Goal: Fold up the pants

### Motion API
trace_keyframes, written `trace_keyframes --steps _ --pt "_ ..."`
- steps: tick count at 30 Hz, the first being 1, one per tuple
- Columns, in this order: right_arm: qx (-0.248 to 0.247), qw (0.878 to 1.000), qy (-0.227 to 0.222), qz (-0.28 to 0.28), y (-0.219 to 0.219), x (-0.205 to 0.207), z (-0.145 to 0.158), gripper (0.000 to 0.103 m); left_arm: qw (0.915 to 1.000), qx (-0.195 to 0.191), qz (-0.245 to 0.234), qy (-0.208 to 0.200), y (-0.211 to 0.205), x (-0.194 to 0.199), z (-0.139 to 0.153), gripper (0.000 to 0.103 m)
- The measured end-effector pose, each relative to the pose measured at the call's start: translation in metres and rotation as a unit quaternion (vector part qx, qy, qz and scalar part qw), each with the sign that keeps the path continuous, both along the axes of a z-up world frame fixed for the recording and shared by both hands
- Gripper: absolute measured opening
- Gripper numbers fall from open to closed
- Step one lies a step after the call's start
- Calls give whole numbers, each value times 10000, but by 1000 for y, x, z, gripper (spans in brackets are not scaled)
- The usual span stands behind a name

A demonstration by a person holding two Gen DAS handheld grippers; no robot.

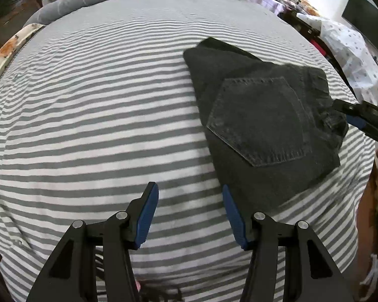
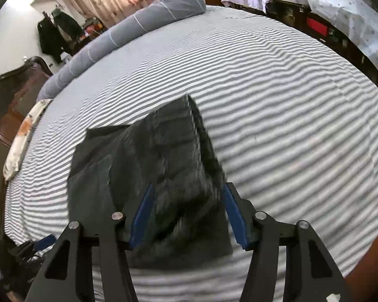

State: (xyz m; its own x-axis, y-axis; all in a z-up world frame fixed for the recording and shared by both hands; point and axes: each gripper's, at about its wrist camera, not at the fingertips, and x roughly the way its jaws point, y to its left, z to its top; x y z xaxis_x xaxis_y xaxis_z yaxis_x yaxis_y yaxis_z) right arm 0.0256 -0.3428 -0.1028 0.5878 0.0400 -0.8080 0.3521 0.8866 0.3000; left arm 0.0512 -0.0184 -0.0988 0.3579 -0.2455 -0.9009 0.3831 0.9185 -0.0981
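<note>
Dark grey jeans (image 1: 262, 120) lie folded into a compact bundle on the striped bed, back pocket facing up. My left gripper (image 1: 190, 188) is open and empty, hovering over the sheet just left of the bundle's near corner. My right gripper (image 2: 187, 188) is open, its jaws standing either side of the bundle's near edge (image 2: 163, 176) without closing on it. The right gripper also shows in the left wrist view (image 1: 350, 112) at the bundle's right edge. The right wrist view is motion-blurred.
The bed has a grey-and-white striped sheet (image 1: 88, 125). A long grey bolster (image 2: 128, 32) lies along its far side. A floral cloth (image 2: 22, 138) hangs at the left edge. Dark wooden furniture and a patterned cover (image 2: 345, 7) stand beyond the right side.
</note>
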Motion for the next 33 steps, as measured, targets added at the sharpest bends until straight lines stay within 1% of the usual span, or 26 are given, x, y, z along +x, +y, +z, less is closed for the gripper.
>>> trace_keyframes --steps 1,2,4,5,7,8,9,11,13,14,16,17,19,22,25,27,28,29,30,32,33 --pt "0 10000 91 31 -3 8 -3 52 10000 -8 13 -22 0 2 0 54" --pt "-3 9997 213 106 -4 18 -8 49 10000 -4 10 -41 2 3 0 54" --pt "-6 9992 366 178 -3 26 -16 43 10000 40 -14 -72 1 5 -1 54" --pt "26 9988 445 221 -1 30 -21 39 10000 50 -17 -69 1 6 -2 54" --pt "20 9988 437 232 2 31 -20 31 10000 18 -9 -29 2 8 -5 54" --pt "-104 9988 419 241 5 29 -15 22 10000 10 2 -11 2 9 -6 54" --pt "-211 9988 377 245 8 28 -11 16 10000 8 13 3 1 10 -7 54" --pt "-256 9990 176 325 14 19 4 11 10000 -5 24 0 0 12 -7 54" --pt "-415 9984 49 379 20 10 17 10 10000 -32 27 -46 0 13 -4 54" --pt "-634 9973 4 378 26 4 25 10 10000 -51 22 -74 0 14 -1 54" --pt "-893 9954 -19 345 29 -2 32 10 9998 -93 7 -177 -2 13 5 54" --pt "-1125 9932 -20 301 31 -8 33 10 9997 -117 -14 -223 -3 14 8 54" --pt "-1191 9927 80 179 25 -11 27 9 9993 -150 -71 -320 -8 15 14 54" --pt "-1071 9933 425 72 11 -11 1 10 9989 -154 -183 -402 -17 18 19 54" --pt "-1021 9937 466 63 7 -9 -7 12 9986 -144 -283 -425 -27 19 21 54" --pt "-876 9951 469 1 4 -11 -4 19 9979 -95 -406 -490 -37 22 23 54" --pt "-843 9954 458 -41 3 -13 -2 24 9975 -68 -445 -538 -42 23 24 54" --pt "-825 9954 476 -91 3 -16 0 40 9971 -65 -485 -589 -47 25 26 54" --pt "-810 9956 441 -136 3 -20 3 53 9963 -73 -541 -666 -53 29 29 54" --pt "-796 9960 337 -235 2 -33 6 56 9952 -57 -618 -752 -63 36 32 54" --pt "-677 9968 352 -252 2 -41 5 56 9947 -54 -672 -772 -68 40 32 54"
